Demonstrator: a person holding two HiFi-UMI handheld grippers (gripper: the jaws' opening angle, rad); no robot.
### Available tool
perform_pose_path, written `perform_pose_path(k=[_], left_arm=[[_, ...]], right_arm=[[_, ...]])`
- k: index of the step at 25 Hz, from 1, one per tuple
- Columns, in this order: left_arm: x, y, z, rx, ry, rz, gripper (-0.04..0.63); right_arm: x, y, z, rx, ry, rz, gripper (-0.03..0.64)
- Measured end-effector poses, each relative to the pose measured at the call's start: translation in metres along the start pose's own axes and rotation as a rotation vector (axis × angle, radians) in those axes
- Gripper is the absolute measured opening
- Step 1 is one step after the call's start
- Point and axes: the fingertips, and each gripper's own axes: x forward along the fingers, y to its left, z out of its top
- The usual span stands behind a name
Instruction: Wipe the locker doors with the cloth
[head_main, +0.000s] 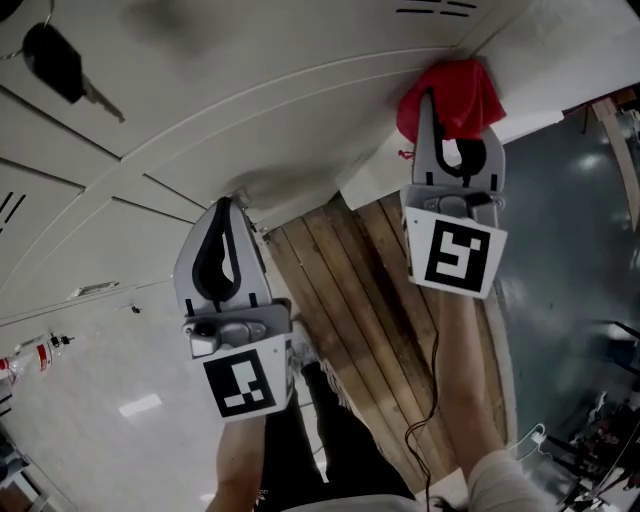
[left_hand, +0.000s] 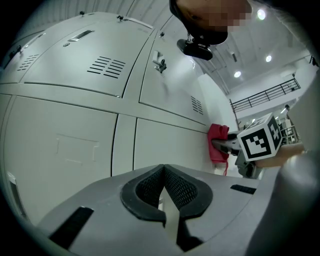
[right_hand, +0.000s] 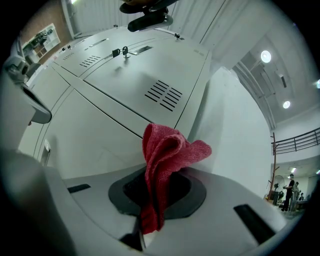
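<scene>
Locker doors (head_main: 250, 110) fill the far left of our head view, with a black key (head_main: 58, 62) hanging from one lock. Our left gripper (head_main: 224, 205) points at them, jaws pressed together on nothing. Wooden planks (head_main: 350, 290) lie near us, between the grippers. At right, our right gripper (head_main: 432, 120) pinches the bunched red cloth (head_main: 460, 90) at the lockers' right end; we cannot tell if it touches.

The head view looks steeply down along the locker doors (head_main: 250, 110). Both gripper views face these doors from near; the left one also catches the right gripper (left_hand: 225, 145).
</scene>
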Motion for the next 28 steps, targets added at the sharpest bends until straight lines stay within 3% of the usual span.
perform_pose_path(k=[6,12,19,28], left_arm=[[-0.015,0.020,-0.007,0.001,0.020,0.039,0.017],[-0.032,0.050,-0.014,0.052,0.040,0.105,0.017],[-0.043,0.065,-0.020,0.045,0.040,0.137,0.017],[-0.042,0.070,-0.026,0.040,0.044,0.138,0.017]], right_arm=[[-0.022,0.019,0.027,0.069,-0.079,0.052,0.039],[-0.056,0.121,0.075,0.257,-0.196,0.285,0.039],[-0.061,0.210,0.084,0.232,-0.216,0.457,0.038],[-0.054,0.236,0.082,0.162,-0.214,0.499,0.039]])
